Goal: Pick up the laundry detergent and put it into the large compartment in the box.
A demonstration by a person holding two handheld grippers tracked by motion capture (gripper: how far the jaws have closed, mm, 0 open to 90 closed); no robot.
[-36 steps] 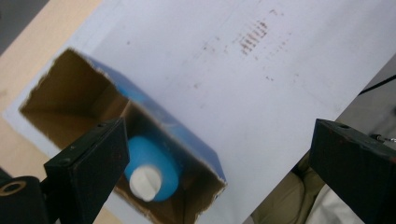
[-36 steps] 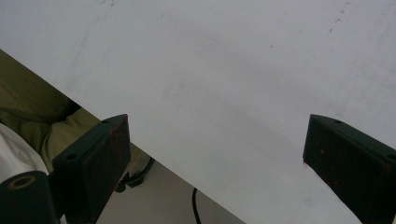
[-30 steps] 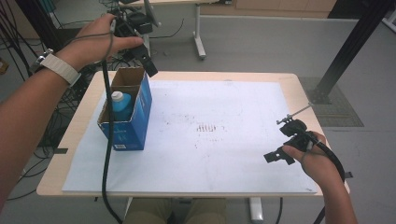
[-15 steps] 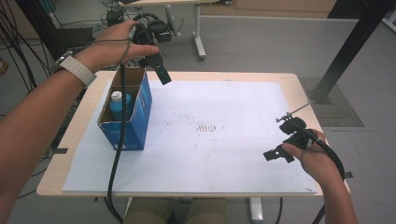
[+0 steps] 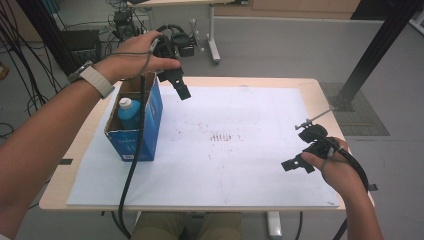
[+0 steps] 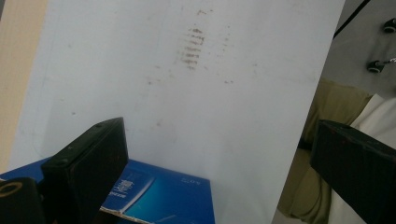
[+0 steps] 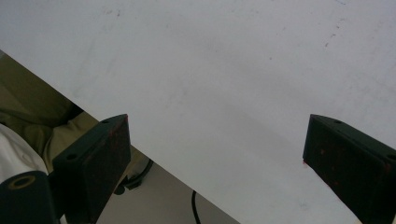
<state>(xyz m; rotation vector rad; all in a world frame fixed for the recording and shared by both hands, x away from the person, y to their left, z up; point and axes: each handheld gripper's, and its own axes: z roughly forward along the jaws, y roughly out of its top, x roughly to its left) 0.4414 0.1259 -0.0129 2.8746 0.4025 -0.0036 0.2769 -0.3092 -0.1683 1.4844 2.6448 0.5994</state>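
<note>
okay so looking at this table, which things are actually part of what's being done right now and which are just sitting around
Part of the job:
blue box, open-topped, standing at the table's left
blue bottle with a white cap, upright inside the box
left gripper, jaws apart, held above the box's far end

Just lying about:
white sheet with brown smudges
right gripper, jaws apart, holding nothing

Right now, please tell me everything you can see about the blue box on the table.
The blue box looks like printed cardboard, with brown inner walls and its top flaps open. It stands upright on the white sheet near the table's left edge. Inside stands a bottle with a blue body and a white cap. The left gripper is above its far right corner, jaws open, not touching it. That gripper's cable hangs across the box's front.
</note>
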